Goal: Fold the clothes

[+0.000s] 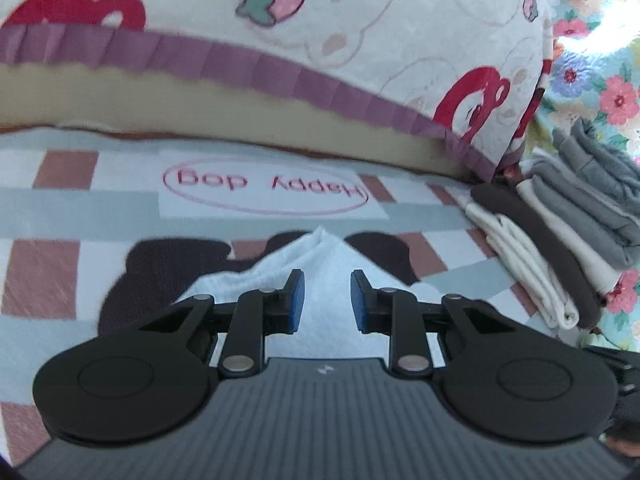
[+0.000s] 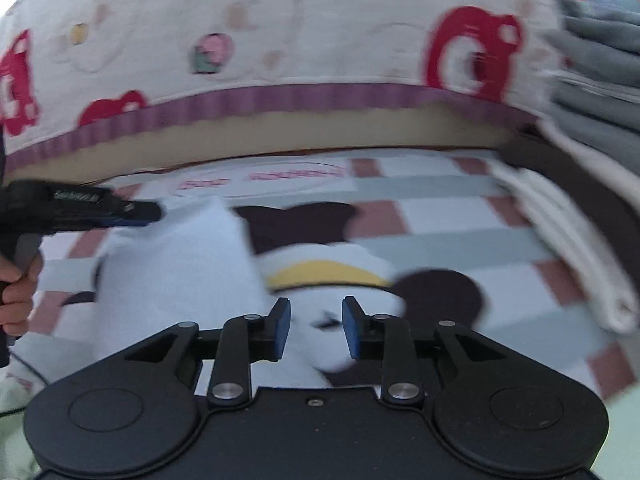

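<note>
A small white cloth (image 1: 320, 276) lies on the checked blanket (image 1: 60, 280), and its far corner rises to a point. My left gripper (image 1: 328, 300) hangs over this cloth with its blue pads (image 1: 296, 300) apart; the cloth shows in the gap and neither pad presses on it. In the right wrist view the same cloth (image 2: 180, 272) lies to the left, with the left gripper (image 2: 148, 214) at its far corner and a hand (image 2: 16, 292) on the handle. My right gripper (image 2: 316, 328) is open with nothing between its fingers, above the blanket's printed bear figure (image 2: 332, 276).
A stack of folded grey, white and brown clothes (image 1: 580, 240) sits at the right edge, also seen as the stack (image 2: 580, 208). A thick quilt with strawberry prints and a purple frill (image 1: 320, 40) walls off the far side. A floral sheet (image 1: 600, 80) lies behind the stack.
</note>
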The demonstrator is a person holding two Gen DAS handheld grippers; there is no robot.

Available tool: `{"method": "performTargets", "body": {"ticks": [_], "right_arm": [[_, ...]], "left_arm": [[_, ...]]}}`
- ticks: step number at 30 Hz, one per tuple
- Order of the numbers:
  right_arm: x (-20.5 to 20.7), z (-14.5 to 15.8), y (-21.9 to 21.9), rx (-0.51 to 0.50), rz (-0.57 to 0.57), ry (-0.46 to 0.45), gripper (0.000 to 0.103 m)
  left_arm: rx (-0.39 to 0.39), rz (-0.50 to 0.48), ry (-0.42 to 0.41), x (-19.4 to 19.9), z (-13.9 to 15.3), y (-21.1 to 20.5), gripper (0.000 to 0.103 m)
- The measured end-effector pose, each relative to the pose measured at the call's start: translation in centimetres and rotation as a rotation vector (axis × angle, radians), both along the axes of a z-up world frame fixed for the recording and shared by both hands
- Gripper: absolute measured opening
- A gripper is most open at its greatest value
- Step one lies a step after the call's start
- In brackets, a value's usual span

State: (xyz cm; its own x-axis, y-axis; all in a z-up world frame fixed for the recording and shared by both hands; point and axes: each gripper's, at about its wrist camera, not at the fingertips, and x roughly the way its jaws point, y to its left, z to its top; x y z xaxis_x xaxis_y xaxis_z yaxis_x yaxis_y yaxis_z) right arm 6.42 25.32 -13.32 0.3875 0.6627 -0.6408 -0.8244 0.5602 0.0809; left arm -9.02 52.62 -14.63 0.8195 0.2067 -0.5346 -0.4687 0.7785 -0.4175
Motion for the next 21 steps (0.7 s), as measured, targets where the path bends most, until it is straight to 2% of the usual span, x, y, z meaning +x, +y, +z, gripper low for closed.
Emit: {"method": "performTargets", "body": {"ticks": [3, 6, 8, 11, 13, 20, 21], "right_arm": [[0.5, -1.3, 2.4, 0.034, 0.111, 0.065, 0.040], [2.0, -2.8, 4.2, -0.006, 0.074, 0.092, 0.039], [3.0, -3.3, 4.2, 0.027, 0.058, 0.139, 0.006], [4.0, -3.3, 3.6, 0.086, 0.016, 0.229, 0.005], [4.6, -3.4, 3.2, 0.126, -0.026, 0.306, 0.004], [7.3, -4.4, 0.5, 0.293, -0.213, 0.547, 0.002], [7.6, -4.4, 0.3, 0.296, -0.219, 0.545, 0.002]], "left_arm": [[-0.008, 0.016, 0.015, -0.4, -0.3, 0.6, 0.025], [-0.027, 0.035, 0.067, -0.7, -1.7, 1.3, 0.025], [-0.069, 0.039, 0.057, -1.0, -3.0, 2.0, 0.024], [-0.137, 0.056, 0.017, -1.6, -3.9, 2.9, 0.022], [-0.147, 0.064, 0.019, -1.6, -4.0, 3.2, 0.017], [-0.176, 0.075, 0.011, -1.6, -4.2, 3.5, 0.017], [-0.180, 0.076, 0.008, -1.7, -4.2, 3.5, 0.017]]}}
